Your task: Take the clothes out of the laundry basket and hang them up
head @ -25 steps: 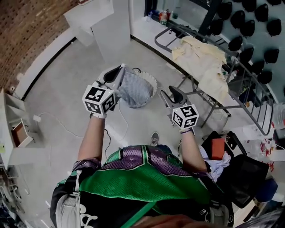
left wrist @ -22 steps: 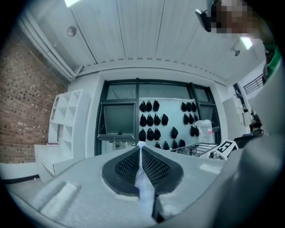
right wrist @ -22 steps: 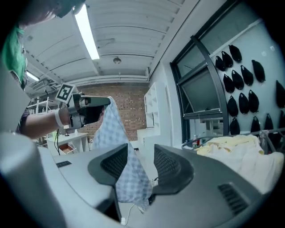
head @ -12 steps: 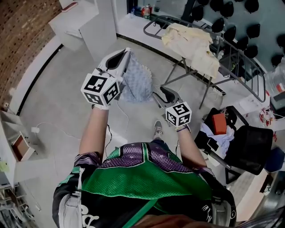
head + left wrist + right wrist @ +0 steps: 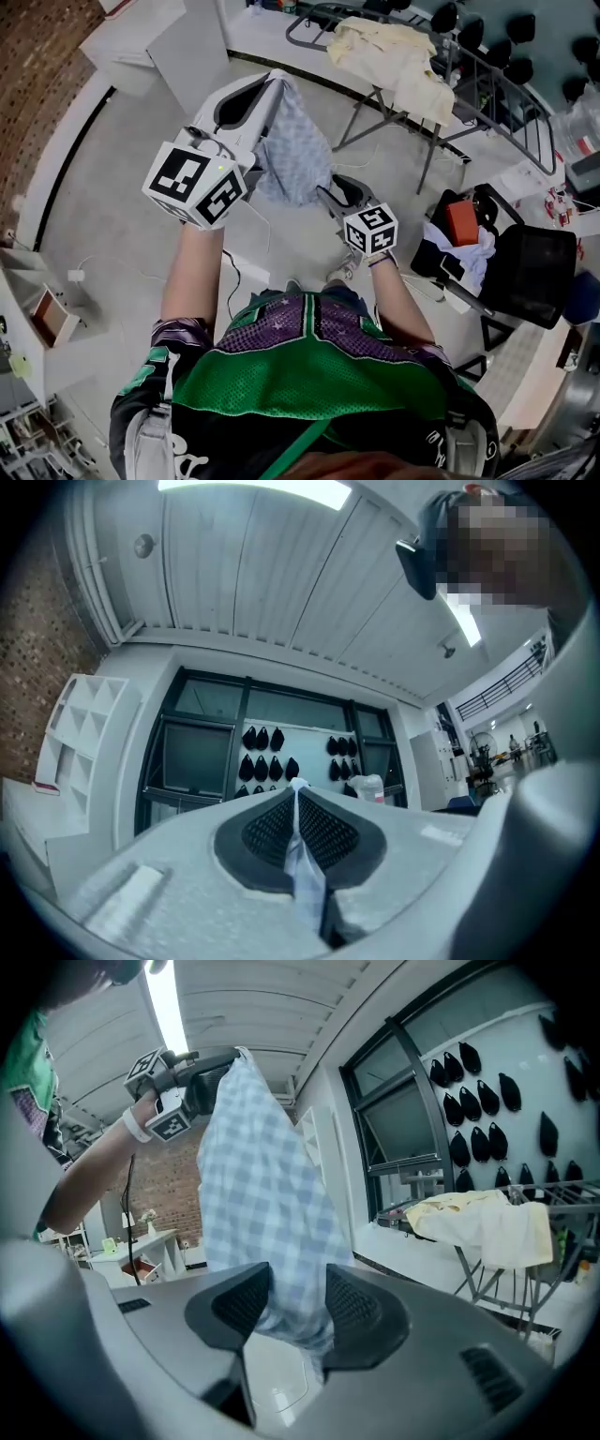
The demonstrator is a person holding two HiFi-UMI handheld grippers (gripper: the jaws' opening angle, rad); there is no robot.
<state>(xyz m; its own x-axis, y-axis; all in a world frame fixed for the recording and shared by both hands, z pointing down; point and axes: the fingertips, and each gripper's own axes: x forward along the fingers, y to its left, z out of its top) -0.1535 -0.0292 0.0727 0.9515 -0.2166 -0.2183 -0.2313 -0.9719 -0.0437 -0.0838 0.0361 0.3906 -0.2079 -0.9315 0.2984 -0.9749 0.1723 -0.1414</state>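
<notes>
Far to the left of the drying rack [image 5: 495, 92], one brick wall [image 5: 37, 84] and one white shelf unit [image 5: 42, 323] form the room's edge. A single white cabinet [image 5: 183, 47] juts in at the far-left corner. Between these and the rack lies a wide stretch of bare grey floor [image 5: 103, 216], the largest open room in sight.

There are two grippers. The left gripper [image 5: 278, 81] is held high, left of the rack and well apart from it. Its jaws are together, pinching the top edge of the one blue-and-white checked cloth [image 5: 295, 155]; only a thin sliver of fabric shows between the pads [image 5: 305, 883].

The cloth hangs freely from there, in the air left of the rack and clear of its legs. The right gripper [image 5: 325, 190] sits lower, at the cloth's bottom edge, nearer the rack than the left one. Its jaws stand apart, and the cloth's lower end [image 5: 267, 1194] droops between them unclamped.

On the rack, one cream cloth [image 5: 389, 52] is draped over the left end; the bars to its right are open.

Right of the rack, one black chair [image 5: 534, 272] stands close to the person's right side with one white cloth [image 5: 461, 253] and one orange box [image 5: 461, 221], leaving little room there.
</notes>
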